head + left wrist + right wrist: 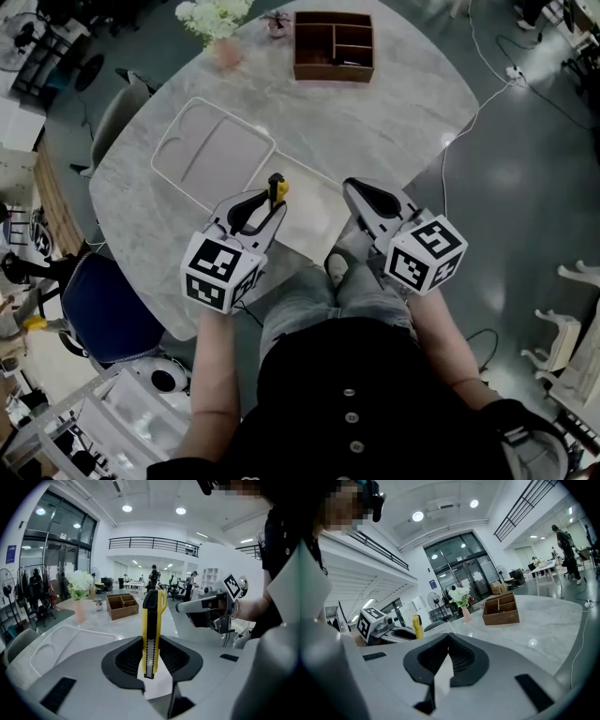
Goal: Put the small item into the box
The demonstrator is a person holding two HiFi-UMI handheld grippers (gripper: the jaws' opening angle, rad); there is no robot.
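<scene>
1. Two grippers hover at the near edge of the marble worktop (394, 112), low in the head view. Only the left gripper (251, 217) carries anything.
2. Its jaws pinch a yellow utility knife (277, 190) near one end. In the left gripper view the knife (151, 625) stands upright between the dark pads, most of its body free above them. That hold probably leaves room to lower it into a compartment without the jaws fouling a wall.
3. The small item is thus lifted off the worktop and well apart from its goal, low and left of centre in the head view.
4. The right gripper (367, 199) sits beside it at lower right with its jaws pressed together on nothing, as the right gripper view (449, 641) shows. It looks parked out of the way.
5. The wooden box (298, 47) rests at the top of the head view on the far side of the worktop, its open compartments facing up and ready to receive the knife.
6. A white tray (234, 150) lies between the left gripper and the box, and a vase of flowers (225, 42) stands just left of the box. My judgement is that the carry should pass over the tray and keep clear of the vase.
</scene>
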